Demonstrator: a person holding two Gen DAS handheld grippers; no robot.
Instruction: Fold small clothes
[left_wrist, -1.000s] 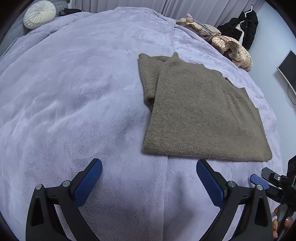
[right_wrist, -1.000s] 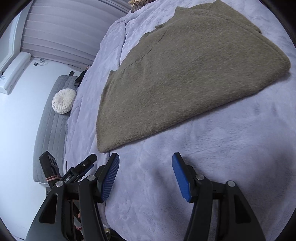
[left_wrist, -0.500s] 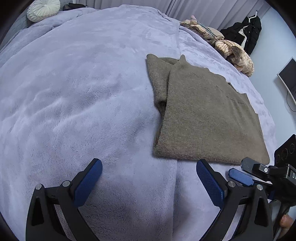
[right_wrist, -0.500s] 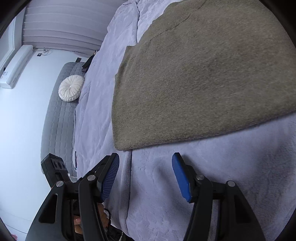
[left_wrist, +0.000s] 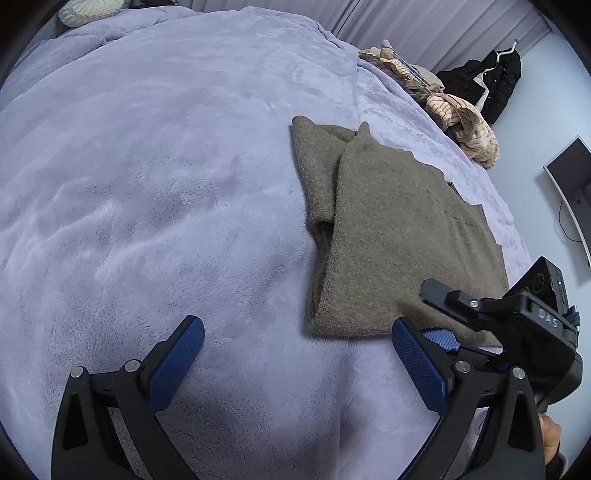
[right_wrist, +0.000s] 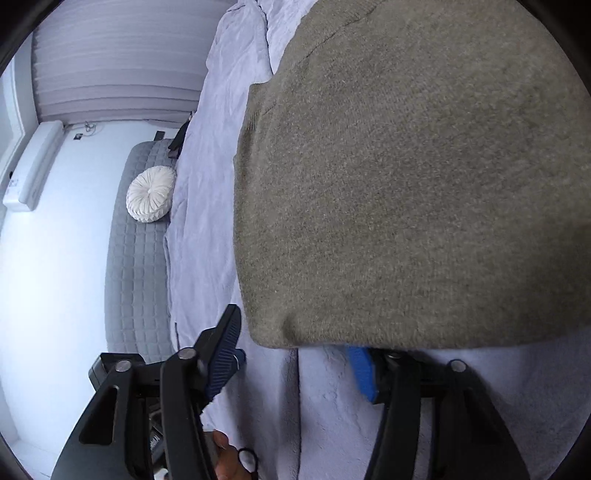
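Note:
A partly folded olive-brown knit garment (left_wrist: 399, 236) lies flat on the lavender plush bedspread (left_wrist: 166, 184). My left gripper (left_wrist: 295, 354) is open and empty, hovering over the bedspread just short of the garment's near left corner. My right gripper (right_wrist: 295, 354) is open at the garment's (right_wrist: 406, 184) near edge; its right fingertip (right_wrist: 364, 373) is tucked under the hem and its left fingertip (right_wrist: 225, 350) is beside the corner. The right gripper also shows in the left wrist view (left_wrist: 443, 336), at the garment's near right corner.
A pile of striped and beige clothes (left_wrist: 458, 114) lies at the far right edge of the bed. A black jacket (left_wrist: 491, 85) hangs beyond it and a monitor (left_wrist: 572, 192) is on the wall. A round white cushion (right_wrist: 151, 194) rests on a grey quilted bench (right_wrist: 136, 258).
Both grippers have moved closer to the garment's near edge. The right gripper has reached the hem, with one fingertip now under the fabric. Both stay open.

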